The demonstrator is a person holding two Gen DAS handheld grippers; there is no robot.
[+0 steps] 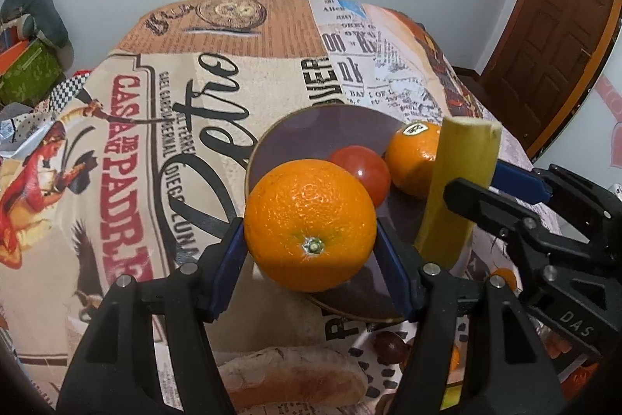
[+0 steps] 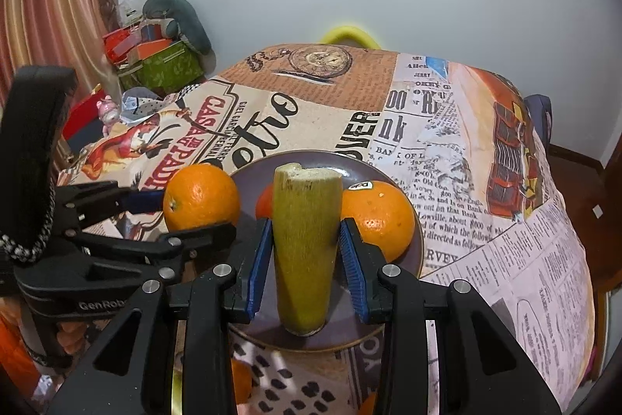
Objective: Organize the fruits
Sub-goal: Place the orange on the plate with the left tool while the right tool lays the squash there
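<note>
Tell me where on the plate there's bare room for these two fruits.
Free: the plate's far-left part, behind the tomato, and its near edge. Crowded: the right side, where the stickered orange sits against the tomato.

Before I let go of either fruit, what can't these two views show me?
- Red fruit on the plate: half hidden by the held orange in the left wrist view, almost fully behind the yellow-green piece in the right wrist view.
- Plate's near rim: covered by the left gripper and right gripper.
- Items near the bottom edge in both views: cut off and blocked by the fingers.
- Whether either held fruit touches the plate: unclear.
</note>
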